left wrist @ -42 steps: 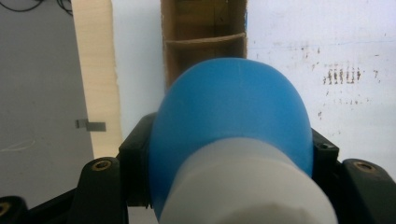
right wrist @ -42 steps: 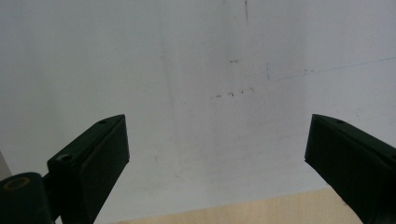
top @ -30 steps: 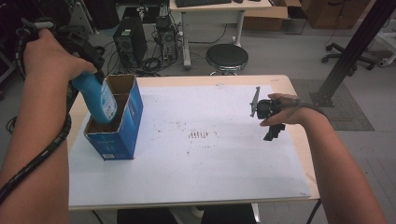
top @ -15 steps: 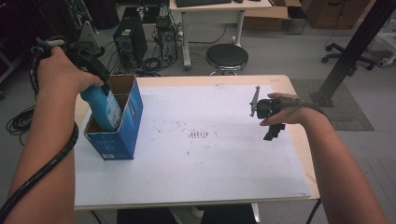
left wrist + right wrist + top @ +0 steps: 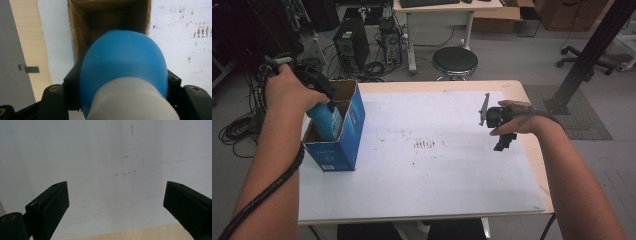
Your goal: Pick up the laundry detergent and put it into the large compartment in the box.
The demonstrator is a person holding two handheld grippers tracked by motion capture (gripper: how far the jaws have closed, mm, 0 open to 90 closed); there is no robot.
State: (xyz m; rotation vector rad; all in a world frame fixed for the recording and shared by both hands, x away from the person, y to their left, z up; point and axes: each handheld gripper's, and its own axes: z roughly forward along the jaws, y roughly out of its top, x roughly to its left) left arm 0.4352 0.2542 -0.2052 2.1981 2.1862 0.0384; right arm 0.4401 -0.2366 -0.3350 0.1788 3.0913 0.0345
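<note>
white paper sheet is being shown spread over a wooden table. a blue cardboard box is being stood open at its left edge. a blue bottle with a white cap is being pinched by the left gripper, partly inside the box. the right gripper is being held over the paper, jaws spread wide.

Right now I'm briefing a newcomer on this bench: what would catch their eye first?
The blue bottle, clamped in the left tool, stands partly inside the open blue cardboard box at the table's left edge. Across the stained white sheet, the right tool hangs open with nothing between its jaws.
</note>
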